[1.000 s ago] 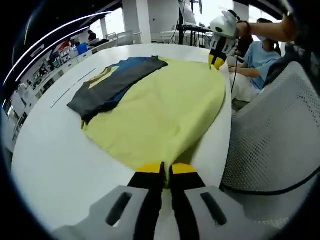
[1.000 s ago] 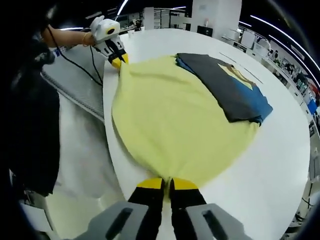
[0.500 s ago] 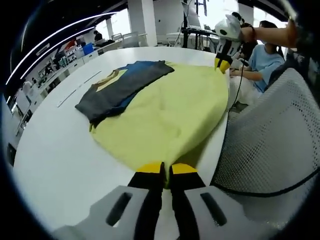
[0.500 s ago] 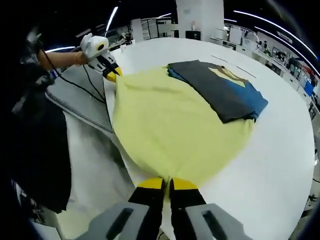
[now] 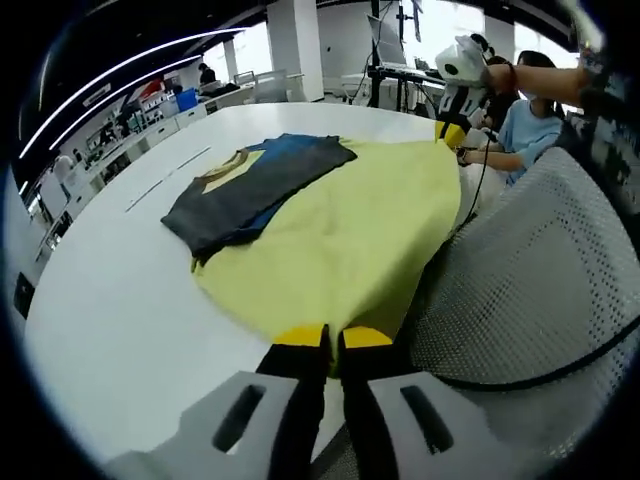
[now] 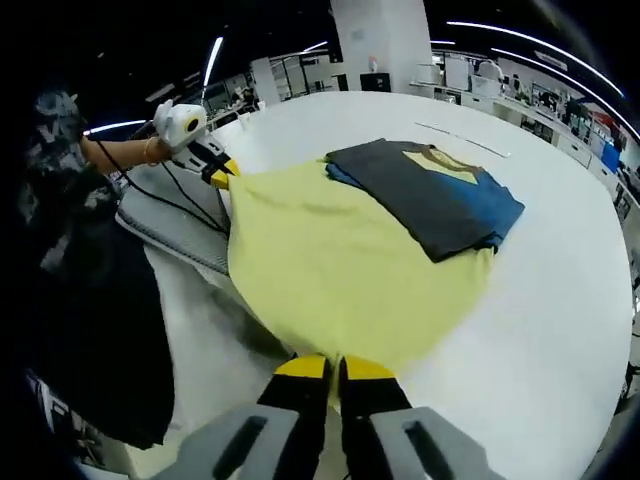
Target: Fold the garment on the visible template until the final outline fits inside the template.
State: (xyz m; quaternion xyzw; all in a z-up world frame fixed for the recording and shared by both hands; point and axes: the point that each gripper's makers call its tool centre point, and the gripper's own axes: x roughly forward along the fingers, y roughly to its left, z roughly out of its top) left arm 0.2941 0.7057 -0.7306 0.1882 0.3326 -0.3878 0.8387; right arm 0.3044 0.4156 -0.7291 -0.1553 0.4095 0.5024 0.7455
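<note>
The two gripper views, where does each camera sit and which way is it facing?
Left gripper view: rides the left tool, looking along the yellow cloth across the white table toward the right tool; a forearm shows.
Right gripper view: rides the right tool, looking back toward the left tool; a hand and dark clothes show.
Shared: cloth, dark folded garment, table, mesh chair.

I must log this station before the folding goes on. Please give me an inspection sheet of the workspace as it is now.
Surface: white table, round edge.
Job's things: yellow garment spread flat; no template outline discernible.
Clutter: folded dark grey and blue garment lying on the yellow one's far part.
Grippers: left tongs and right tongs shut on the yellow garment's corners.
Cables: black cable across the mesh chair.
Surroundings: seated person, office desks behind.
</note>
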